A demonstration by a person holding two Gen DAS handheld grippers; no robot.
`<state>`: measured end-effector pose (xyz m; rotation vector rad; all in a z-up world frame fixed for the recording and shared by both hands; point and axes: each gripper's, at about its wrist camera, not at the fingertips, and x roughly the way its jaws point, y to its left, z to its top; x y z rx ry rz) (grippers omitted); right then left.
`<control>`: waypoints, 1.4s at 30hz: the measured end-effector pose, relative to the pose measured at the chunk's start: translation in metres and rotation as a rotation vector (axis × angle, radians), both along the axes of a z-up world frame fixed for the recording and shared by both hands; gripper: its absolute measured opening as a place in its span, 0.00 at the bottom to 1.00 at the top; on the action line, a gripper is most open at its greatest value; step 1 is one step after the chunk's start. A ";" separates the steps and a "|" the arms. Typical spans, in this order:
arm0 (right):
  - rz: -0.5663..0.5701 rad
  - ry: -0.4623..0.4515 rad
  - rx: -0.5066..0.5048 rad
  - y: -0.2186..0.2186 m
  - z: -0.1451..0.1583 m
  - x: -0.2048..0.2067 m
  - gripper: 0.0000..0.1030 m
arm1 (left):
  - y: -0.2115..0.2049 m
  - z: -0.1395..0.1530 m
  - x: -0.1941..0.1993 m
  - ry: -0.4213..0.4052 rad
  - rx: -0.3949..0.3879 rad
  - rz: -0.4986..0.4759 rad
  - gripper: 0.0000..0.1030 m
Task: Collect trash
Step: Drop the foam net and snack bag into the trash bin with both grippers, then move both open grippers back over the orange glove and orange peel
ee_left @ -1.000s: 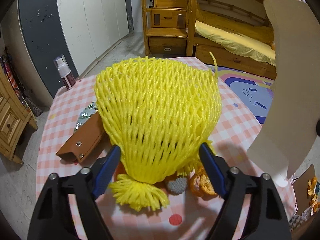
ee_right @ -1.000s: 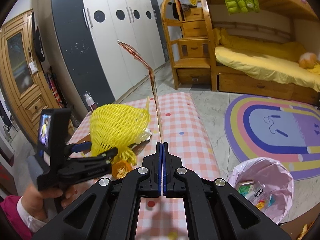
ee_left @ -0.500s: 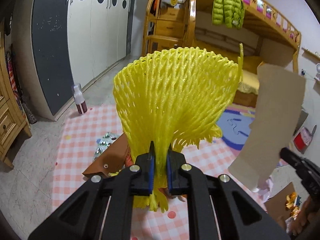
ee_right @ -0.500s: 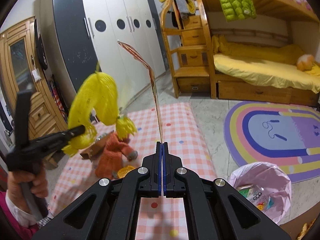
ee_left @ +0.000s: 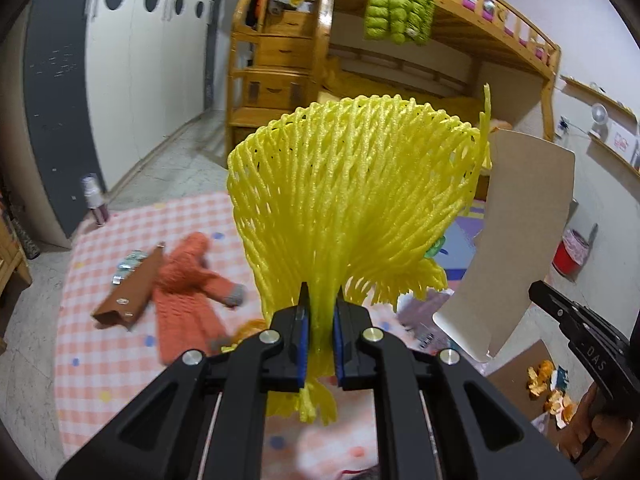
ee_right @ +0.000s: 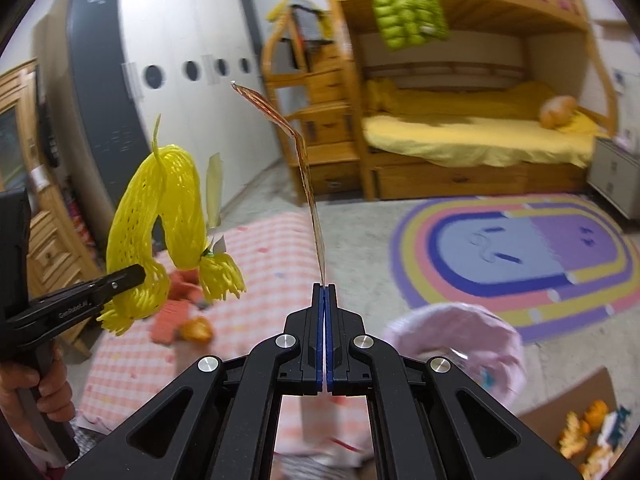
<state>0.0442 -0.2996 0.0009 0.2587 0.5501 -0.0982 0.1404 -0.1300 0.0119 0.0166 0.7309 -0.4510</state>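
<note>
Pink-checked cloth covers the surface (ee_left: 100,344), where an orange knit garment (ee_left: 188,280) lies beside a brown case (ee_left: 128,292). Above it, the left hand-held gripper (ee_left: 319,340) is clamped on a yellow foam net (ee_left: 352,200), which fans out upward from its pads. The right hand-held gripper (ee_right: 324,320) is pinched tight on a thin card (ee_right: 308,184) standing upright, near a pink-lined bin (ee_right: 472,344) on the floor.

Each fisheye rides its gripper, looking forward along the fingers over the checked table (ee_left: 100,344) (ee_right: 256,304). Both views share the bunk bed (ee_left: 460,36) (ee_right: 460,128) — and each catches the other gripper.
</note>
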 end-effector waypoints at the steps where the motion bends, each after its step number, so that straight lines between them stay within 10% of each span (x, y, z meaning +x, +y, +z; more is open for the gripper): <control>1: -0.023 0.010 0.000 -0.008 -0.003 -0.005 0.00 | -0.014 -0.005 -0.001 0.011 0.002 -0.026 0.07; 20: -0.363 0.165 0.093 -0.126 -0.088 -0.028 0.00 | -0.193 -0.079 0.014 0.194 0.095 -0.293 0.09; 24: -0.386 0.181 0.112 -0.135 -0.103 -0.016 0.01 | -0.210 -0.089 0.025 0.236 0.113 -0.320 0.34; 27: -0.398 0.222 0.129 -0.144 -0.117 -0.005 0.07 | -0.211 -0.090 0.027 0.243 0.112 -0.314 0.63; 30: -0.401 0.246 0.154 -0.147 -0.124 -0.003 0.31 | -0.204 -0.087 0.028 0.242 0.097 -0.316 0.66; 42: -0.327 0.140 0.114 -0.109 -0.068 -0.032 0.33 | -0.120 -0.037 0.009 0.107 0.043 -0.174 0.68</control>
